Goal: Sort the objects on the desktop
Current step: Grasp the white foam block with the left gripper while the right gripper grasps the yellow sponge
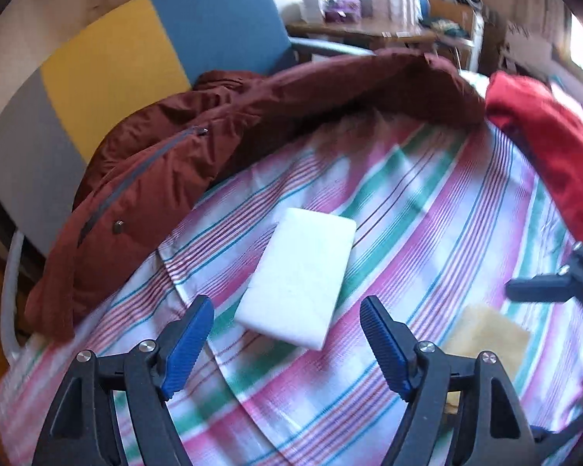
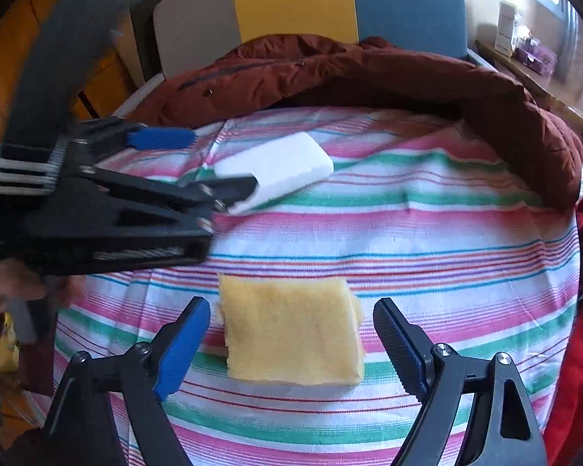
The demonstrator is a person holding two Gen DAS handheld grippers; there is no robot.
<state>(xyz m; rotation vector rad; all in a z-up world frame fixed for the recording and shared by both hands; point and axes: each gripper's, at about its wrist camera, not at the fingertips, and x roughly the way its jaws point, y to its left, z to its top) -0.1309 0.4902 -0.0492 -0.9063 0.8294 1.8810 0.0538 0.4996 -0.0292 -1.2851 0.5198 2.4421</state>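
A white foam block (image 1: pixel 299 279) lies flat on the striped cloth (image 1: pixel 427 202). My left gripper (image 1: pixel 287 306) stands open over the block's near end, its blue pads clear of both sides. A folded yellow cloth (image 2: pixel 291 330) lies nearer the front edge. My right gripper (image 2: pixel 291 306) is open around its far edge, the pads a little apart from it. In the right wrist view the left gripper (image 2: pixel 213 163) comes in from the left, with the white block (image 2: pixel 287 167) at its tips. The yellow cloth (image 1: pixel 486 334) and the right gripper's finger (image 1: pixel 540 291) show at the right of the left wrist view.
A dark red jacket (image 1: pixel 167 163) lies heaped along the far and left edge of the cloth. A bright red garment (image 1: pixel 548 136) lies at the right. Behind stands a grey, yellow and blue panel (image 1: pixel 109 66), and a cluttered wooden desk (image 1: pixel 369 35) further back.
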